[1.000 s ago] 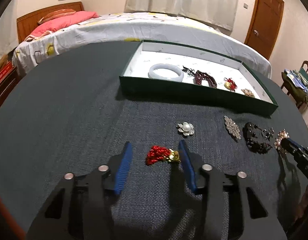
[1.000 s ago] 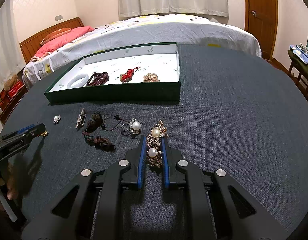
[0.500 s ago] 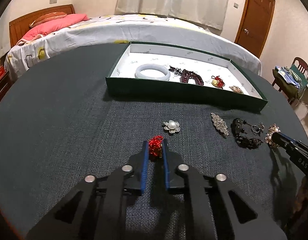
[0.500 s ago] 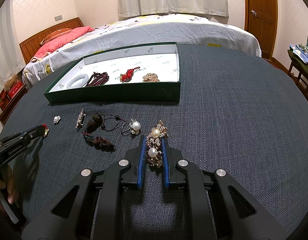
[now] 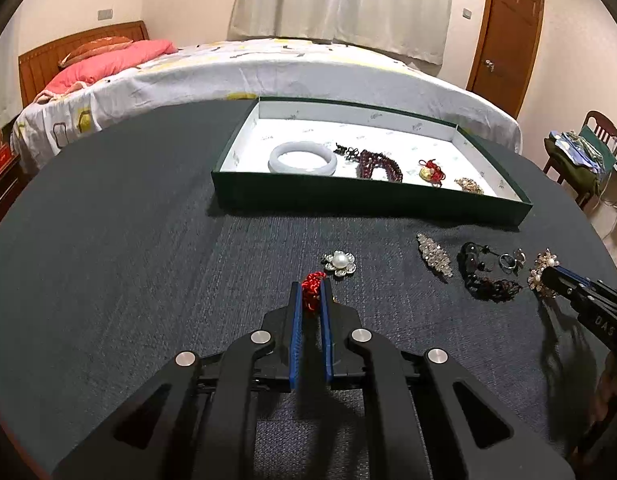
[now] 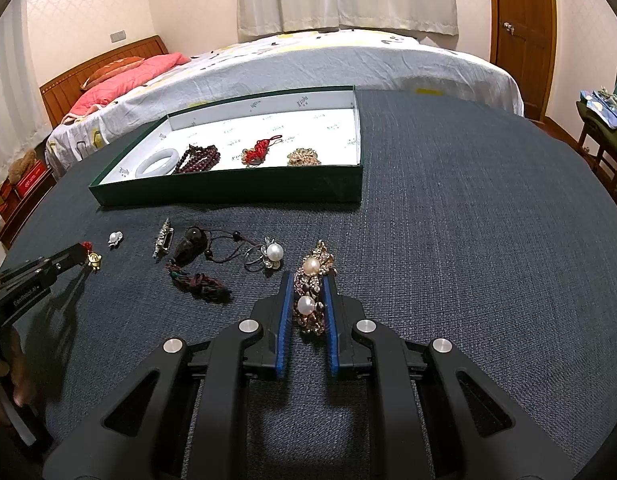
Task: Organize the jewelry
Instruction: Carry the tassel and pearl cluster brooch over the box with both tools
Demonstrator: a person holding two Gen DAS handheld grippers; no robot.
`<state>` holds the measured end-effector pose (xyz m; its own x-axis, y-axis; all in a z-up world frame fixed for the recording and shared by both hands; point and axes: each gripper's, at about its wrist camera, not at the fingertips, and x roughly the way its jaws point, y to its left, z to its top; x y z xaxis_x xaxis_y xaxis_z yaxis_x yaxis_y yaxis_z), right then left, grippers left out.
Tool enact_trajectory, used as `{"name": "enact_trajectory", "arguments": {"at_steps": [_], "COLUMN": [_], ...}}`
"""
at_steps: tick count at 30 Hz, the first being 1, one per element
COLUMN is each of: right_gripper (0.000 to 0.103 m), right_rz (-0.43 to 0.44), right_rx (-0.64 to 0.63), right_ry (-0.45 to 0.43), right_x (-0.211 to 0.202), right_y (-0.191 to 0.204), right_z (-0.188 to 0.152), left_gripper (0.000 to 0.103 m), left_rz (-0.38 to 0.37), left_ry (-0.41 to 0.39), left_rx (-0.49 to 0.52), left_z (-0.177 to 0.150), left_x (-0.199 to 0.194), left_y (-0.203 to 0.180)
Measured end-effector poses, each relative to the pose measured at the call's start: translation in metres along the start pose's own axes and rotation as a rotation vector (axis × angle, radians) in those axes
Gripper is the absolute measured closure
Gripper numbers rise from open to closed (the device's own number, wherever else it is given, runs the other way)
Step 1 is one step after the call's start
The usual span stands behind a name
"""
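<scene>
My left gripper (image 5: 310, 292) is shut on a red knotted charm (image 5: 312, 280) low over the dark table; in the right wrist view its gold bead (image 6: 94, 260) hangs below the left gripper (image 6: 84, 250). My right gripper (image 6: 307, 280) is shut on a gold ornament with pearls (image 6: 310, 266) that rests on the cloth. The green box (image 5: 348, 200) stands beyond, holding a white bangle (image 5: 302, 158), dark red beads (image 5: 378, 164), another red charm (image 5: 430, 170) and a gold brooch (image 5: 468, 186).
Loose on the table lie a pearl flower brooch (image 5: 339, 263), a rhinestone clip (image 5: 434, 254), a dark beaded cord (image 5: 484, 276) and a pearl ring (image 6: 268, 254). A bed (image 5: 268, 68) stands behind the table, and a chair (image 5: 588, 144) with clothes at the right.
My left gripper's jaws have closed from wide apart onto the red knotted charm. The right gripper has stayed still, holding the pearl ornament.
</scene>
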<state>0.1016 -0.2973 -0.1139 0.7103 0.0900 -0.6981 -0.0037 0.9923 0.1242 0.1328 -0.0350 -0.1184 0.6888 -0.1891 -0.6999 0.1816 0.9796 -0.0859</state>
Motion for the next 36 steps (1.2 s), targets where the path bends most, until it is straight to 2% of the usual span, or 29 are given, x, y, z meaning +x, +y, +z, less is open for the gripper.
{"name": "enact_trajectory", "arguments": {"at_steps": [17, 23, 29, 36], "right_gripper": [0.089, 0.089, 0.089, 0.089], "right_rz": [0.007, 0.023, 0.038, 0.042], "right_rx": [-0.014, -0.010, -0.022, -0.043], "right_ry": [-0.050, -0.079, -0.139, -0.238], "right_x": [-0.012, -0.020, -0.027, -0.024], "right_y": [0.007, 0.007, 0.012, 0.015], "right_z": [0.007, 0.018, 0.047, 0.101], "left_gripper": [0.094, 0.094, 0.094, 0.094], "left_rz": [0.030, 0.004, -0.044, -0.077], "left_ry": [-0.041, -0.056, -0.105, -0.186], "left_rx": [0.026, 0.011, 0.009, 0.029], "left_z": [0.009, 0.020, 0.054, 0.107], "left_x": [-0.013, -0.019, -0.023, -0.013], "left_y": [-0.005, -0.006, -0.012, -0.016]}}
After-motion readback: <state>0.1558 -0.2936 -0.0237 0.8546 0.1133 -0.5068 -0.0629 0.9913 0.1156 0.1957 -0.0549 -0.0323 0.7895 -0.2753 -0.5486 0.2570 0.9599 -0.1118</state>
